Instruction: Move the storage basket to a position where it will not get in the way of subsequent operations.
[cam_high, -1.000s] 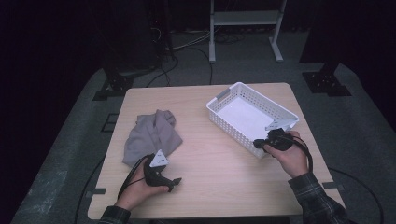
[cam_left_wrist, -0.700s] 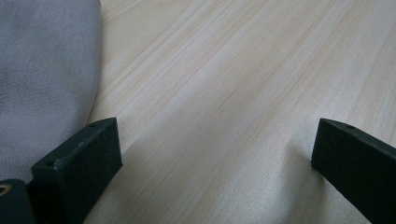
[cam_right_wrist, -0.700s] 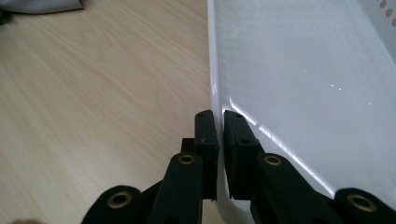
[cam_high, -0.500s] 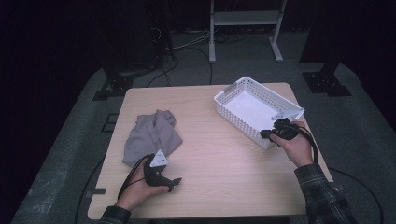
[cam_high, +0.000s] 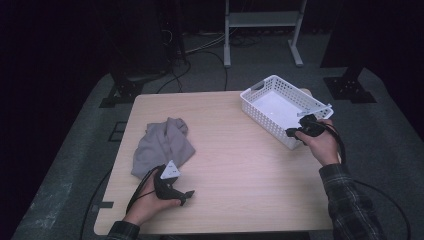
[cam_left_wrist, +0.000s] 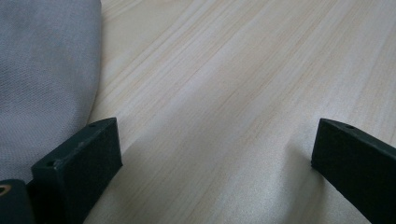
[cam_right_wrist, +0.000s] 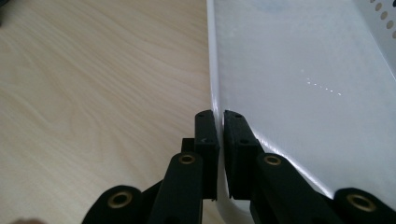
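Dark room, wooden table (cam_high: 235, 165). Basket (cam_high: 280, 107) at upper right of high view. Right gripper (cam_right_wrist: 219, 126) clamped on basket wall, repositioning step. Left gripper (cam_left_wrist: 210, 149) wide open, empty, beside grey cloth (cam_high: 162, 145) at lower left. Next: likely release basket, then pick up cloth.

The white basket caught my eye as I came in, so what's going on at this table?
A person works at a wooden table with a two-jaw gripper in each hand. The right gripper is shut on the near rim of the white basket, which sits empty at the table's far right corner. The left gripper rests on the table with its jaws open and nothing between them, right beside a crumpled grey cloth that it isn't gripping.
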